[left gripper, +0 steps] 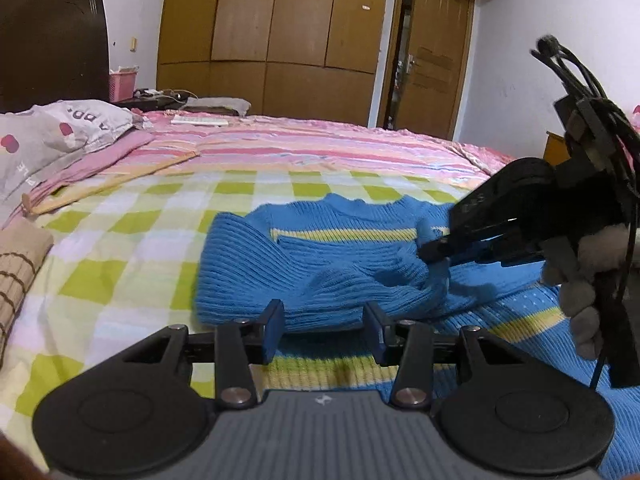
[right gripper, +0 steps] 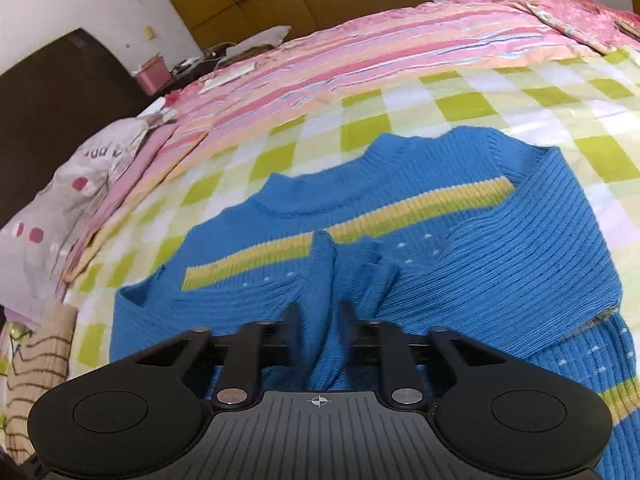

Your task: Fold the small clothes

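A small blue ribbed sweater (left gripper: 320, 264) with a yellow chest stripe lies on the green-checked sheet, collar away from me, both sleeves folded in over the body. My left gripper (left gripper: 324, 330) is open and empty just above the near part of the sweater. My right gripper (right gripper: 320, 316) is shut on a fold of the sweater's sleeve (right gripper: 324, 280) at mid-chest. The right gripper also shows in the left wrist view (left gripper: 434, 250), pinching the blue knit. The sweater fills the right wrist view (right gripper: 460, 248).
The green-checked sheet (left gripper: 132, 240) covers the near bed, a pink striped quilt (left gripper: 320, 140) the far part. Grey pillows (left gripper: 52, 132) lie at left and a folded beige striped cloth (left gripper: 20, 272) at the near left. A wooden wardrobe (left gripper: 272, 20) stands behind.
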`<state>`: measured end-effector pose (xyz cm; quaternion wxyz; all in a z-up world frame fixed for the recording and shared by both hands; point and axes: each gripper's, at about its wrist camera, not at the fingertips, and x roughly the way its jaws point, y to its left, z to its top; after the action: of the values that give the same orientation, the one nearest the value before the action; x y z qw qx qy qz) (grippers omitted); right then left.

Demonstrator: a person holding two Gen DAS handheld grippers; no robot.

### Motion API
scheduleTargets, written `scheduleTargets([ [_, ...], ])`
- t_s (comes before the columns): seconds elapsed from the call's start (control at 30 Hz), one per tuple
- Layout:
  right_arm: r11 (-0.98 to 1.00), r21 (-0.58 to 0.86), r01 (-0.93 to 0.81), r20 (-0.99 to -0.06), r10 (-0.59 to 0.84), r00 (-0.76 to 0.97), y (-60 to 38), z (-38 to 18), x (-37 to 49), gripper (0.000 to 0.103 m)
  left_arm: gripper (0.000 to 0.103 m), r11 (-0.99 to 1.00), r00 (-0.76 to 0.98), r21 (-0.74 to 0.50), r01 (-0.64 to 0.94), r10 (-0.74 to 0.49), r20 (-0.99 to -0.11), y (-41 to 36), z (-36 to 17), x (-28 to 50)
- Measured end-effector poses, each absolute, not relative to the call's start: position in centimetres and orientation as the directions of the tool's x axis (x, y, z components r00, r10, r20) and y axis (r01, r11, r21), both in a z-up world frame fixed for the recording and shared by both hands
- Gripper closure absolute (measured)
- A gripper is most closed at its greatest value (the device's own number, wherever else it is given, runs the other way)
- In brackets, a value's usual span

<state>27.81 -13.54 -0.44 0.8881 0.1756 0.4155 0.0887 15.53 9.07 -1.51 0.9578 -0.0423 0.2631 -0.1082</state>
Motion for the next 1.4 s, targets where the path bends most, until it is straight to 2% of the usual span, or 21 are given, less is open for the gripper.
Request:
scheduleTargets([
  [0.17, 0.882, 0.470, -0.030, -0.629, 0.358, 0.690, -15.7, 2.0, 27.2, 0.095, 0.050, 0.972, 0.847, -0.169, 0.165, -0.227, -0.481, 9.7, -1.4, 15.6],
  [0.37, 0.804, 0.581, -0.127, -0.389, 0.411, 0.825, -19.5, 6.4, 25.0, 0.095, 0.048, 0.973, 0.859, -0.172, 0.157, -0.220, -0.462, 9.8, -1.4, 15.6],
  [0.43, 0.802, 0.583, -0.132, -0.343, 0.390, 0.855, -20.9, 6.5, 24.0, 0.095, 0.048, 0.972, 0.854, -0.169, 0.160, -0.222, -0.470, 9.6, -1.6, 15.8],
  [0.5, 0.817, 0.566, -0.106, -0.359, 0.361, 0.860, -22.3, 4.8, 23.2, 0.095, 0.047, 0.972, 0.846, -0.167, 0.168, -0.229, -0.482, 9.4, -1.8, 15.9],
  [0.6, 0.835, 0.550, 0.020, -0.498, 0.308, 0.811, -23.9, 0.9, 23.4, 0.094, 0.047, 0.971, 0.836, -0.153, 0.184, -0.237, -0.494, 8.8, -2.1, 15.9],
  [0.63, 0.827, 0.560, 0.044, -0.519, 0.309, 0.797, -24.4, -0.1, 23.2, 0.093, 0.047, 0.971, 0.835, -0.143, 0.190, -0.236, -0.497, 8.6, -2.2, 15.9],
  [0.77, 0.810, 0.580, 0.085, -0.537, 0.301, 0.788, -25.1, -1.5, 22.6, 0.088, 0.047, 0.972, 0.831, -0.129, 0.195, -0.234, -0.504, 8.2, -2.4, 16.0],
  [1.0, 0.789, 0.601, 0.127, -0.549, 0.292, 0.783, -25.9, -1.5, 24.2, 0.074, 0.047, 0.974, 0.831, -0.132, 0.183, -0.226, -0.509, 8.4, -2.6, 16.2],
  [1.07, 0.788, 0.598, 0.149, -0.571, 0.288, 0.769, -26.0, -1.8, 24.5, 0.074, 0.047, 0.974, 0.830, -0.137, 0.181, -0.226, -0.511, 8.4, -2.6, 16.3],
  [1.17, 0.804, 0.575, 0.149, -0.604, 0.295, 0.740, -25.1, -1.6, 25.5, 0.092, 0.047, 0.974, 0.829, -0.138, 0.181, -0.226, -0.512, 8.4, -2.7, 16.3],
  [1.27, 0.796, 0.599, 0.081, -0.553, 0.339, 0.761, -24.0, 0.4, 26.1, 0.093, 0.047, 0.974, 0.834, -0.137, 0.180, -0.226, -0.503, 8.5, -2.6, 16.2],
  [1.4, 0.744, 0.664, -0.080, -0.360, 0.412, 0.837, -23.6, 4.2, 24.8, 0.094, 0.047, 0.974, 0.839, -0.148, 0.173, -0.225, -0.496, 8.8, -2.4, 16.2],
])
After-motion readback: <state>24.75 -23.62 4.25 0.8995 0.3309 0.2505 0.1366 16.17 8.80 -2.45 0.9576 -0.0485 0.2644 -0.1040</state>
